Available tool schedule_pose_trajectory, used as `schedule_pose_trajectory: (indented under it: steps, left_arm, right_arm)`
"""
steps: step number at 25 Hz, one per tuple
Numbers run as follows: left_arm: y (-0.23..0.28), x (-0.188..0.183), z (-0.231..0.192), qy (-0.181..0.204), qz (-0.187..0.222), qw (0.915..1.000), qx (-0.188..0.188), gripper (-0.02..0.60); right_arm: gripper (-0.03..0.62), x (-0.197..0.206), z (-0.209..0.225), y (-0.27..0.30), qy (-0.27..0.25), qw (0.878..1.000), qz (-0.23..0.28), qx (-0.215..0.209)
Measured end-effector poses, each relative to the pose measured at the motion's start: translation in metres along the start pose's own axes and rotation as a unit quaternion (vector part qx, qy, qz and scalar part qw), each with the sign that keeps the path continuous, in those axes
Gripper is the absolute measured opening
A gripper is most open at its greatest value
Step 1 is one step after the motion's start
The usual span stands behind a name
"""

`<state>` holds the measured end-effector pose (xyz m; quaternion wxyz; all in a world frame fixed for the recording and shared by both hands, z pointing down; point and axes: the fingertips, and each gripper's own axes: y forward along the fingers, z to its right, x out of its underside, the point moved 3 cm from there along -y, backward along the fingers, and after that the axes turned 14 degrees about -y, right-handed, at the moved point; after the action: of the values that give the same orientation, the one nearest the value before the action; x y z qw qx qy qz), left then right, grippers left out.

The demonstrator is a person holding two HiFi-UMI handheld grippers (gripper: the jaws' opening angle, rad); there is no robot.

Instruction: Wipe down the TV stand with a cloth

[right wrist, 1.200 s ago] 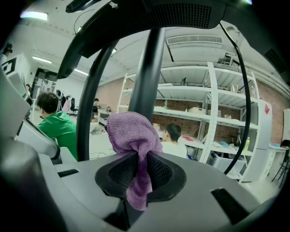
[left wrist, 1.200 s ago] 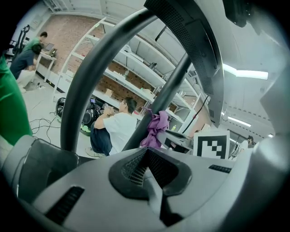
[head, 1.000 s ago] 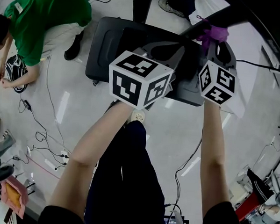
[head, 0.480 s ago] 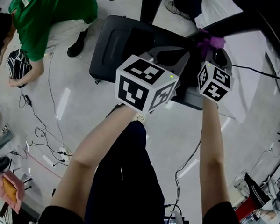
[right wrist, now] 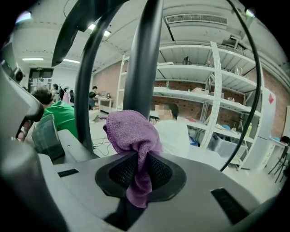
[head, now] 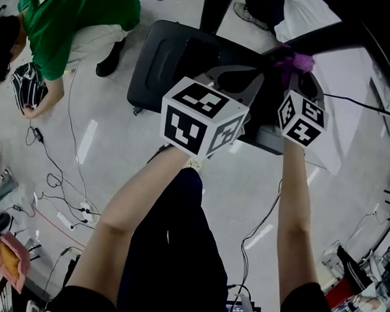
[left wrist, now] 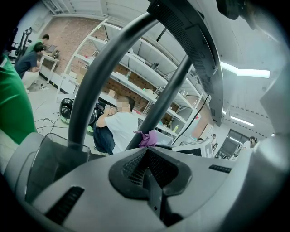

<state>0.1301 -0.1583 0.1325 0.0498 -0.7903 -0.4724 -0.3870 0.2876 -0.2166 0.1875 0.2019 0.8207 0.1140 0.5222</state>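
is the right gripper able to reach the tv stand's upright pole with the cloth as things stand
Probably yes: the right gripper is shut on the purple cloth, and the upright pole rises straight ahead, just behind the cloth, with nothing between them.

cloth (head: 296,61): purple, bunched, upper right of frame | TV stand (head: 162,59): dark flat base, upper centre, on floor

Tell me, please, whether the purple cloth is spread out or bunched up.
Bunched up. In the right gripper view the purple cloth is pinched between the right gripper's closed jaws, bulging as a wad beyond them.
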Motion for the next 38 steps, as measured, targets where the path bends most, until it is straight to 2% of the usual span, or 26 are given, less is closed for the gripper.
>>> schedule_pose_trajectory:
  steps: [4,8,14,17,22,27,35,38]
  left_arm:
    - [-0.004,-0.004,0.001,-0.005,0.006,1.0000,-0.004,0.006]
    - [-0.018,-0.008,0.001,-0.004,0.017,0.9998,-0.007,0.006]
    - [-0.054,-0.027,-0.010,-0.008,0.047,0.9985,-0.026,0.006]
    - [-0.084,-0.042,-0.020,-0.006,0.064,0.9972,-0.038,0.006]
    - [-0.134,-0.068,-0.049,-0.008,0.094,0.9927,-0.075,0.006]
    - [-0.179,-0.081,-0.089,-0.018,0.118,0.9857,-0.119,0.006]
    - [-0.222,-0.086,-0.144,-0.040,0.139,0.9760,-0.162,0.006]
    - [-0.228,-0.087,-0.160,-0.047,0.139,0.9747,-0.169,0.006]
  right_arm:
    - [0.067,-0.008,-0.009,-0.016,0.004,1.000,0.011,-0.015]
    - [0.067,-0.032,-0.035,-0.036,0.008,0.998,0.044,-0.044]
    - [0.067,-0.096,-0.063,-0.060,-0.016,0.990,0.111,-0.088]
    - [0.067,-0.137,-0.085,-0.071,-0.042,0.982,0.143,-0.116]
    - [0.067,-0.196,-0.144,-0.071,-0.117,0.959,0.179,-0.188]
    - [0.067,-0.234,-0.200,-0.054,-0.175,0.931,0.181,-0.263]
    - [0.067,-0.243,-0.272,-0.014,-0.285,0.884,0.127,-0.348]
    - [0.067,-0.239,-0.291,-0.003,-0.319,0.861,0.097,-0.383]
